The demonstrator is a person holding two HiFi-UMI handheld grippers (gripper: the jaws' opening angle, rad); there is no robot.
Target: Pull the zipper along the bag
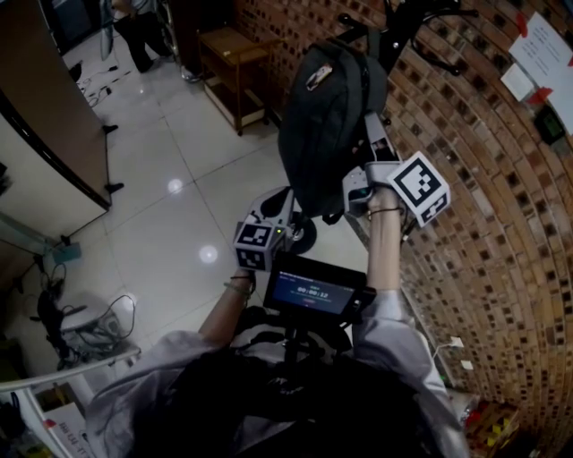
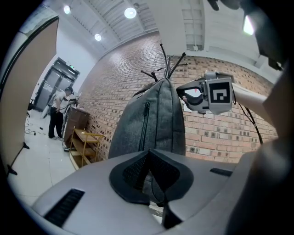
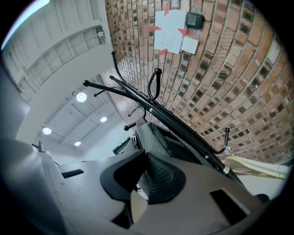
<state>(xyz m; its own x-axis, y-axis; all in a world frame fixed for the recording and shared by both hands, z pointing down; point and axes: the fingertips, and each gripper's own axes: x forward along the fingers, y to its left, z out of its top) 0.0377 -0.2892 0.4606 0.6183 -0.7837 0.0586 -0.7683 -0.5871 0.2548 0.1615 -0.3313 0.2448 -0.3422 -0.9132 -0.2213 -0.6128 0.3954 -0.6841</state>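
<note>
A dark grey backpack hangs from a black coat rack in front of a brick wall. My left gripper is at the bag's bottom edge. In the left gripper view its jaws are shut on a fold of the grey bag fabric. My right gripper is pressed to the bag's right side, higher up, and it shows there in the left gripper view too. Its jaws are shut on a thin grey piece at the bag's side zipper; the pull is mostly hidden between the pads.
The rack's hooks and slanted pole run just beside my right gripper. A wooden shelf stands against the wall behind the bag. A person stands far off on the tiled floor. Papers are taped to the bricks.
</note>
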